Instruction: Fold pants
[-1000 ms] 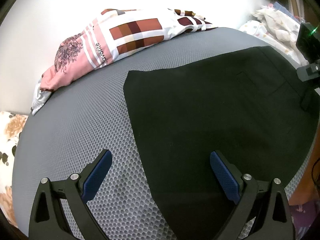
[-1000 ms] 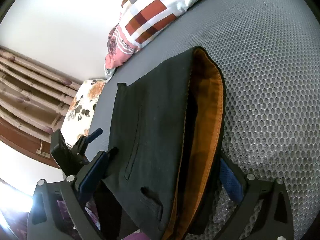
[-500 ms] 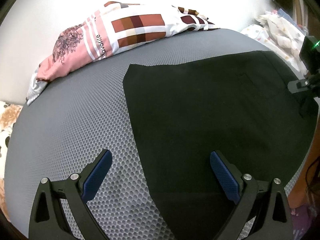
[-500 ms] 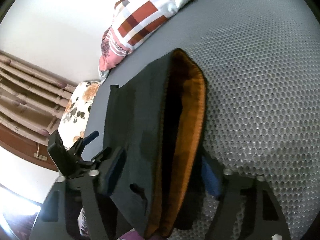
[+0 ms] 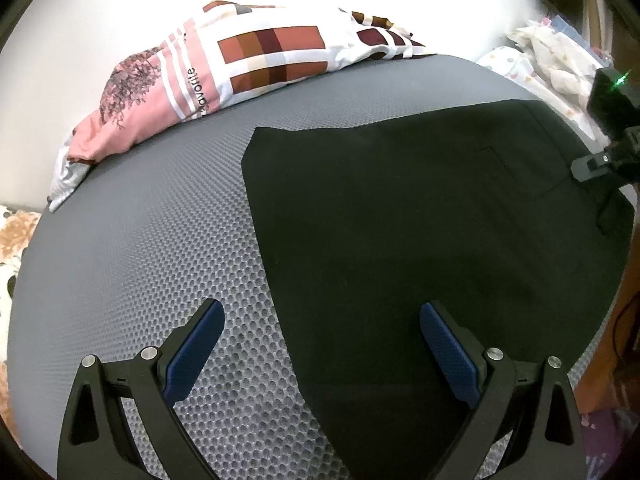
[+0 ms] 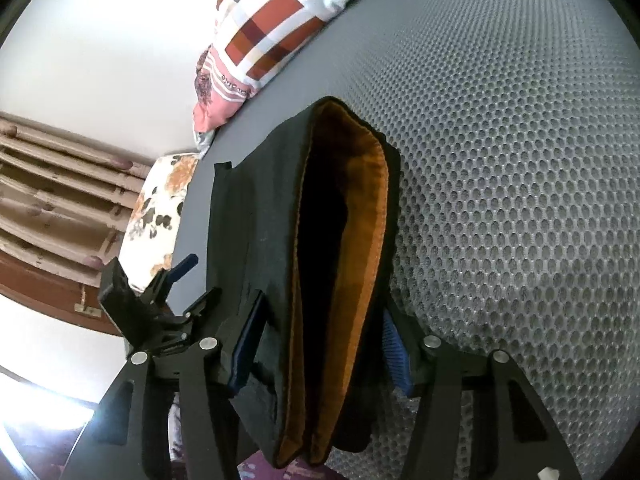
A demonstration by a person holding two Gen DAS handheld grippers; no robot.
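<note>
Black pants (image 5: 420,216) lie flat on a grey mesh bed surface (image 5: 140,248). My left gripper (image 5: 322,350) is open, hovering over the pants' left folded edge; one finger is over the mesh, the other over the cloth. In the right wrist view the waistband (image 6: 344,264) with its orange lining stands between the blue pads of my right gripper (image 6: 320,354), which has closed in on it. The right gripper also shows at the far right of the left wrist view (image 5: 608,148), at the waist end.
A pink and checked pillow (image 5: 224,76) lies at the back of the bed against a white wall. White patterned bedding (image 5: 548,60) is piled at the back right. A floral cushion (image 6: 160,216) and wooden slats lie beyond the bed's left side.
My right gripper's jaws have narrowed onto the waistband and lifted it slightly. My left gripper stays open, and has shifted only slightly over the pants' edge.
</note>
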